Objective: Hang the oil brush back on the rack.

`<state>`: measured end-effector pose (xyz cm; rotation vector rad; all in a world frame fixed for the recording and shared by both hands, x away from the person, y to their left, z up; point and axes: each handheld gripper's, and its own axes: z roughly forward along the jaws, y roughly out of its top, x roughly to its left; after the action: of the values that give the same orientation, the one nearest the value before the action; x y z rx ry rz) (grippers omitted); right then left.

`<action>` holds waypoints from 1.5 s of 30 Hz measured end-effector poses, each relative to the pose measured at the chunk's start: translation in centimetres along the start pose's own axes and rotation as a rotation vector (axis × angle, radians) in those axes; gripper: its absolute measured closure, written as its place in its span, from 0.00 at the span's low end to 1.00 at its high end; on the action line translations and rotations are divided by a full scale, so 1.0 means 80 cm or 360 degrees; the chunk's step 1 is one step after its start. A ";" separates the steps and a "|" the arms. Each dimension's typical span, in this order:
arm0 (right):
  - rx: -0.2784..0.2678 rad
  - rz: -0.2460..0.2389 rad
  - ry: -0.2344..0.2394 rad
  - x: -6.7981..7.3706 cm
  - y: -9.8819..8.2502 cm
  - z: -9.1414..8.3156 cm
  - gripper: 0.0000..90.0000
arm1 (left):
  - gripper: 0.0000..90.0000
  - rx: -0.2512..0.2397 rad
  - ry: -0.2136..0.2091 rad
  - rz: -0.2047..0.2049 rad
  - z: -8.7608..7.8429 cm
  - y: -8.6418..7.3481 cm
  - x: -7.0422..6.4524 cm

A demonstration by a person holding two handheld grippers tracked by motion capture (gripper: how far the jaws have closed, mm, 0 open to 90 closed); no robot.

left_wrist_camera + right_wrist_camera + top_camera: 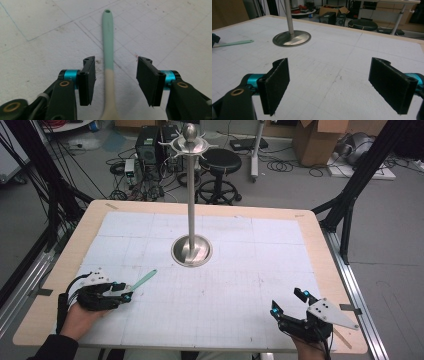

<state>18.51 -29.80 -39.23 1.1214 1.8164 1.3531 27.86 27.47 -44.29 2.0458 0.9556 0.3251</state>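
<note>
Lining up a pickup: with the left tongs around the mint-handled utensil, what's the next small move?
Probably close the left tongs. Their jaws stand open either side of the utensil's handle, which lies flat on the mat between them, not yet touched.

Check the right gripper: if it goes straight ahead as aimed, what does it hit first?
Likely nothing soon. The right gripper, open, points across bare white mat toward the table's far edge. The stand base sits off to its left, though depth is hard to judge.
</note>
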 end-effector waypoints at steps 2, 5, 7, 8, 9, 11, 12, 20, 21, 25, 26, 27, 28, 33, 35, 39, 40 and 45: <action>-0.0003 -0.0005 -0.0001 0.000 0.000 0.000 0.17 | 0.60 0.0023 0.0003 0.0012 0.001 0.000 0.000; 0.0000 0.0000 0.0000 0.000 0.000 0.001 0.17 | 0.64 0.0052 0.0010 0.0028 0.004 -0.001 -0.001; 0.0001 -0.0003 0.0001 0.000 0.000 0.001 0.17 | 0.67 0.0053 0.0026 0.0033 0.004 -0.001 -0.002; 0.0001 -0.0003 0.0001 0.000 0.000 0.001 0.17 | 0.69 0.0054 0.0030 0.0035 0.004 -0.001 -0.002; 0.0001 -0.0003 0.0001 0.000 0.000 0.001 0.17 | 0.71 0.0054 0.0046 0.0043 0.003 -0.001 -0.002; 0.0001 -0.0004 0.0001 0.000 0.000 0.001 0.17 | 0.77 0.0058 0.0077 0.0064 0.004 -0.001 -0.004; 0.0001 -0.0007 0.0001 0.000 0.000 0.001 0.17 | 0.79 0.0060 0.0082 0.0064 0.004 -0.001 -0.004; 0.0004 -0.0001 0.0001 0.001 0.001 0.002 0.17 | 0.90 0.0075 0.0092 0.0066 0.004 0.000 -0.004; 0.0002 -0.0004 0.0000 0.001 0.001 0.002 0.17 | 0.90 0.0075 0.0091 0.0061 0.004 0.000 -0.004; 0.0001 -0.0003 0.0002 0.001 0.001 0.002 0.17 | 0.91 0.0081 0.0095 0.0063 0.004 0.001 -0.004; 0.0001 -0.0006 0.0001 0.001 0.001 0.003 0.17 | 0.91 0.0083 0.0095 0.0051 0.004 0.001 -0.005; 0.0001 -0.0007 0.0003 0.001 0.001 0.003 0.17 | 0.91 0.0085 0.0094 0.0043 0.004 0.001 -0.004; -0.0005 -0.0003 0.0004 0.000 0.002 0.003 0.17 | 0.91 0.0082 0.0095 0.0037 0.004 0.001 -0.004; -0.0012 0.0006 0.0005 0.000 0.002 0.002 0.17 | 0.92 0.0057 0.0083 -0.0018 0.003 0.001 -0.002; -0.0013 0.0007 0.0007 0.000 0.002 0.001 0.17 | 0.92 0.0000 0.0059 -0.0053 0.000 0.003 -0.002; -0.0013 0.0009 0.0003 -0.001 0.002 0.000 0.17 | 0.92 -0.0107 -0.0002 -0.0101 -0.007 0.005 -0.002; -0.0014 0.0008 0.0004 -0.001 0.002 0.000 0.17 | 0.92 -0.0137 -0.0022 -0.0110 -0.009 0.006 -0.002; -0.0015 0.0000 0.0029 0.000 0.002 0.003 0.17 | 0.92 -0.0285 -0.0117 -0.0130 -0.018 0.010 -0.010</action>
<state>18.71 -29.66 -39.13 1.1079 1.8209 1.3747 26.96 27.45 -42.66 1.8385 0.9282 0.2795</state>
